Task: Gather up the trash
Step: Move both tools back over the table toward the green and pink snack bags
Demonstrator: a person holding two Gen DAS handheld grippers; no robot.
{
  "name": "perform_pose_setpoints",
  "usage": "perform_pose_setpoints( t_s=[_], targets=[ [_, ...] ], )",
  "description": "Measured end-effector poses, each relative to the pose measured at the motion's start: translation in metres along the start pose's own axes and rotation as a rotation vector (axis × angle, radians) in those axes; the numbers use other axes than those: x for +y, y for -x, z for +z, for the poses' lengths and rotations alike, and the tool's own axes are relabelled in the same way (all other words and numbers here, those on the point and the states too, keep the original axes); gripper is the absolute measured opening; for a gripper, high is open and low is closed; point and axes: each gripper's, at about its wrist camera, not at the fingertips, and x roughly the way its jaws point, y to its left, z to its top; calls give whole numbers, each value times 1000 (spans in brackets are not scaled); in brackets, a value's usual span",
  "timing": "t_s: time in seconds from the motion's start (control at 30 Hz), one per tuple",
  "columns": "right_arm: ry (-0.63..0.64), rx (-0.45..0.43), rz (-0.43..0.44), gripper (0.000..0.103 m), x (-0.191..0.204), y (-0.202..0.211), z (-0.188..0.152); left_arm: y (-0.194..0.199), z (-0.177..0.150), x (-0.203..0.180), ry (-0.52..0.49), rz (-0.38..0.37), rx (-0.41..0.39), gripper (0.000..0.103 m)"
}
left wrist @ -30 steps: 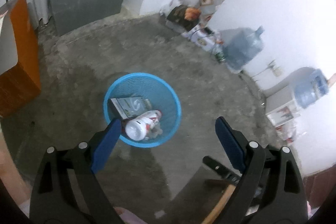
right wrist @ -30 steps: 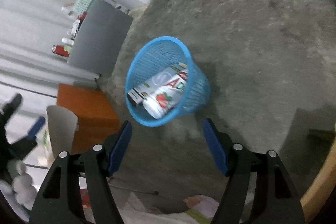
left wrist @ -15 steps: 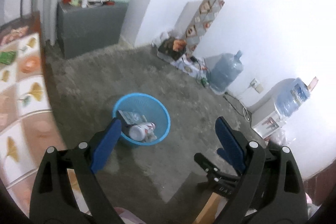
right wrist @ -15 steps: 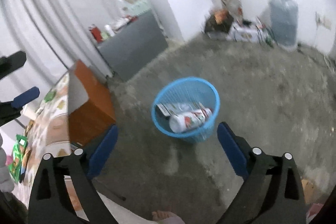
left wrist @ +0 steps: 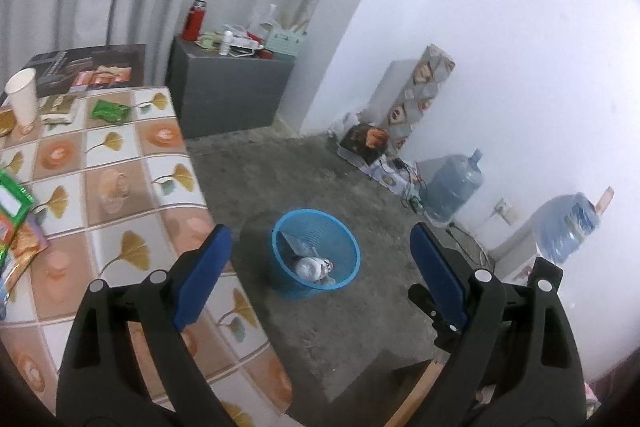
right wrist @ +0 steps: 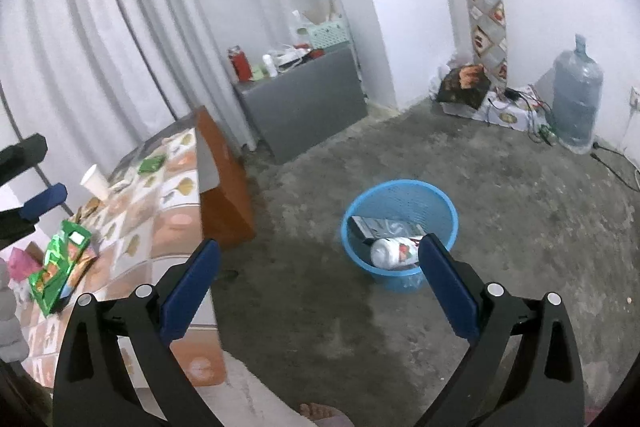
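Observation:
A blue mesh bin (left wrist: 316, 253) stands on the concrete floor with a white bottle (left wrist: 312, 265) and a flat box inside; it also shows in the right wrist view (right wrist: 400, 231). My left gripper (left wrist: 320, 275) is open and empty, held high beside the table. My right gripper (right wrist: 318, 279) is open and empty, above the floor. On the tiled table (left wrist: 120, 187) lie a white paper cup (left wrist: 22, 101), a green wrapper (left wrist: 110, 111) and green snack packets (right wrist: 60, 267).
A grey cabinet (right wrist: 304, 103) with bottles stands by the curtain. Water jugs (left wrist: 454, 185) and boxes line the white wall. A wooden chair edge (left wrist: 416, 391) is at lower right. A bare foot (right wrist: 320, 413) is near the bottom.
Both grippers have risen and tilted up from over the bin. The bin now looks smaller and farther, and the table with its litter has come into view on the left.

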Motion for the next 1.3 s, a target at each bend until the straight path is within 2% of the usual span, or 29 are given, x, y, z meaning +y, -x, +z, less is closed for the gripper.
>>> perform_pose_setpoints(
  t_s=[0.27, 0.73, 1.3],
  targets=[
    [1, 2, 25, 96, 7, 4, -2, 24, -2, 5, 9, 4, -37, 87],
    [-45, 8, 31, 96, -5, 6, -1, 21, -7, 0, 14, -1, -20, 87],
    [-51, 4, 40, 96, -10, 6, 2, 36, -4, 4, 21, -7, -58, 87]
  ],
)
